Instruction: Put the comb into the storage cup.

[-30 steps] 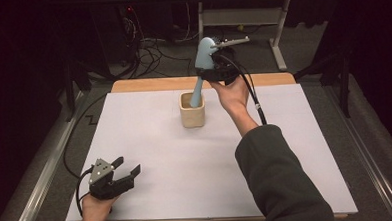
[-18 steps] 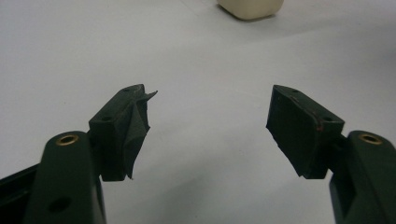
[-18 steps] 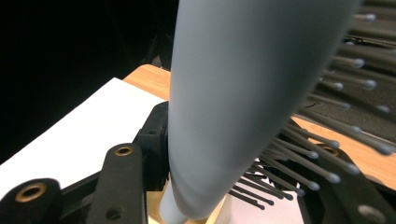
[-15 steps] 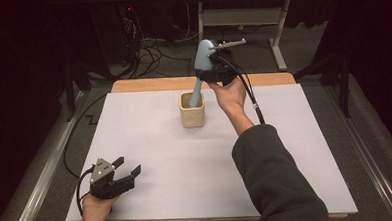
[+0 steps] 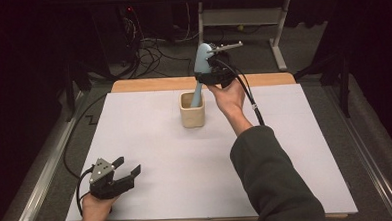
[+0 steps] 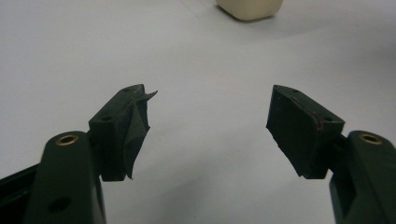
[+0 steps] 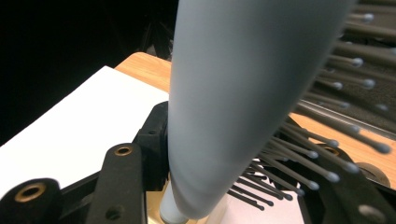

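- A pale blue hairbrush [image 5: 200, 65] is seen standing nearly upright, its handle end lowered into the cream cup [image 5: 191, 113] near the far middle of the white table [image 5: 150, 142]
- The brush is clamped between the jaws of the right gripper [image 5: 210, 76], at the neck just below the bristles [image 7: 322, 154]
- The left gripper [image 5: 122, 176] is rested at the near left corner, well apart from the cup, jaws spread wide with nothing between them

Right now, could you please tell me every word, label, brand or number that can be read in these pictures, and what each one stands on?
There is no readable text: the blue hairbrush, the beige cup, the white table cover and both grippers, left gripper and right gripper, carry no legible word, label or number.
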Available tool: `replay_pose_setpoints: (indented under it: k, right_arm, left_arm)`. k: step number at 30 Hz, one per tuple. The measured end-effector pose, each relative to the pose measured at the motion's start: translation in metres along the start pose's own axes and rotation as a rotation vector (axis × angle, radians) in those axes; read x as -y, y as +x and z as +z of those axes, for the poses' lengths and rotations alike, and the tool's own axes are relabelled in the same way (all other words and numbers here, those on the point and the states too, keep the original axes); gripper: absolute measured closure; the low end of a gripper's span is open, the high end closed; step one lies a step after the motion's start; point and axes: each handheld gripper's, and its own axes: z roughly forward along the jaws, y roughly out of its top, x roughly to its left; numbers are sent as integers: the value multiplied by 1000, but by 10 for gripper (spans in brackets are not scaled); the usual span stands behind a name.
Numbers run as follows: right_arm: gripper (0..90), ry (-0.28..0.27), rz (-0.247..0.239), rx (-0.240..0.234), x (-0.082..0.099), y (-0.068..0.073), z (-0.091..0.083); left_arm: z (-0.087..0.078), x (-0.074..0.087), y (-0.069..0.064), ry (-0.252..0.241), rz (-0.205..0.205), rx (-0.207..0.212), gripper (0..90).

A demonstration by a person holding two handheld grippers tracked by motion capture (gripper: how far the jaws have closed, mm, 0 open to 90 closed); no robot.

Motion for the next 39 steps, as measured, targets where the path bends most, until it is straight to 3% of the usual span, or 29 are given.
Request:
replay_pose_setpoints:
  k: [39]
  right_arm:
    - [507,61,16,-4,26,-5,22]
  left_arm:
    - [0,0,-1,6,-4,3,300]
